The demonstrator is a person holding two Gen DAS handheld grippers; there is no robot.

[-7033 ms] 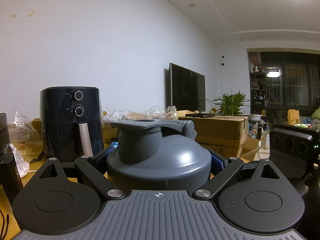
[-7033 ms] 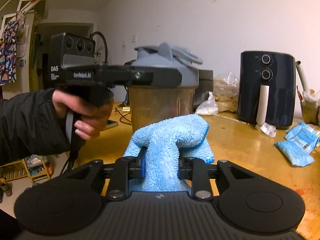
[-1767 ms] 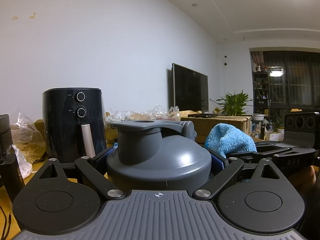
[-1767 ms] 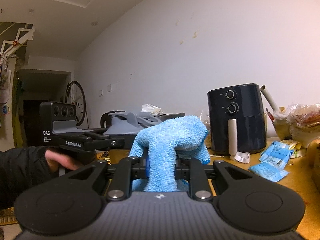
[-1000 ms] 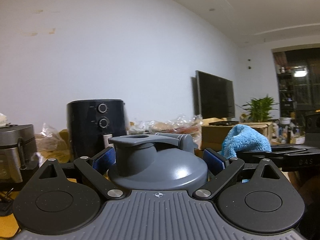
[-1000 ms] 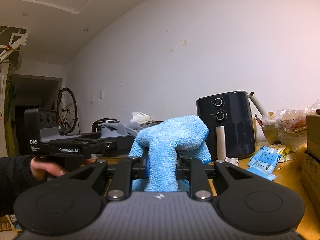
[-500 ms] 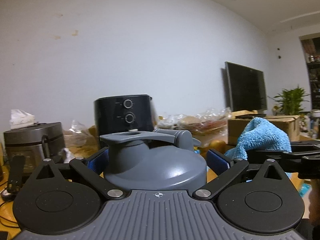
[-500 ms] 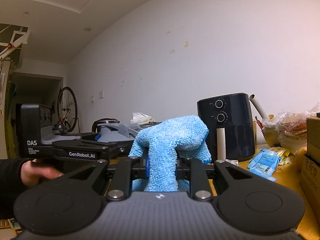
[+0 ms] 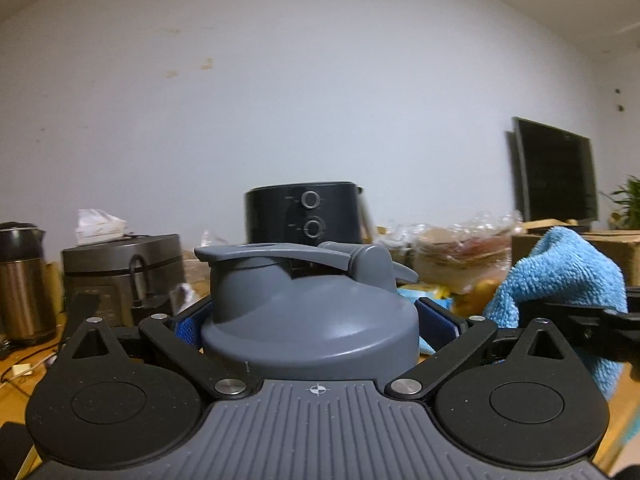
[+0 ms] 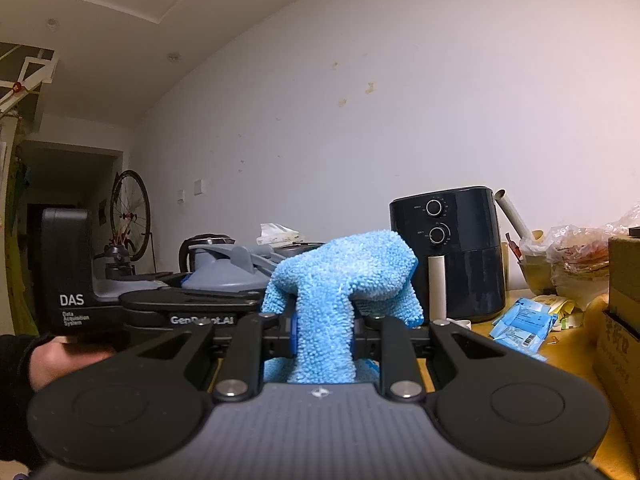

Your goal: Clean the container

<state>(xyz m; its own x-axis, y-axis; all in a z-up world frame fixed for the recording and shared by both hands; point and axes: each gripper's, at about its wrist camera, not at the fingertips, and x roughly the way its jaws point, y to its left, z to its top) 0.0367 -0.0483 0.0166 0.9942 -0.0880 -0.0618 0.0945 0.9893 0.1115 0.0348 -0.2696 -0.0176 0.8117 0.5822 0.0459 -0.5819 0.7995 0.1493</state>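
My left gripper [image 9: 316,322] is shut on a container with a grey domed lid [image 9: 308,312] and flip spout; its blue pads press both sides of the lid, and the body below is hidden. In the right wrist view the same grey lid [image 10: 224,270] shows at the left, held by the left gripper body [image 10: 132,304] in a person's hand [image 10: 60,364]. My right gripper [image 10: 322,336] is shut on a fluffy blue cloth [image 10: 340,280] that bulges above the fingers. The blue cloth [image 9: 560,276] sits just right of the container, apart from it.
A black air fryer [image 9: 304,212] stands at the wall behind, with a dark cooker [image 9: 120,272] and kettle [image 9: 20,280] to the left. Blue packets [image 10: 524,324], plastic bags and a cardboard box [image 10: 620,320] crowd the wooden table [image 10: 568,360] at right.
The left gripper with the container has swung leftward: the air fryer slid from left to behind the lid, cooker and kettle came into view. The right gripper and cloth stayed put.
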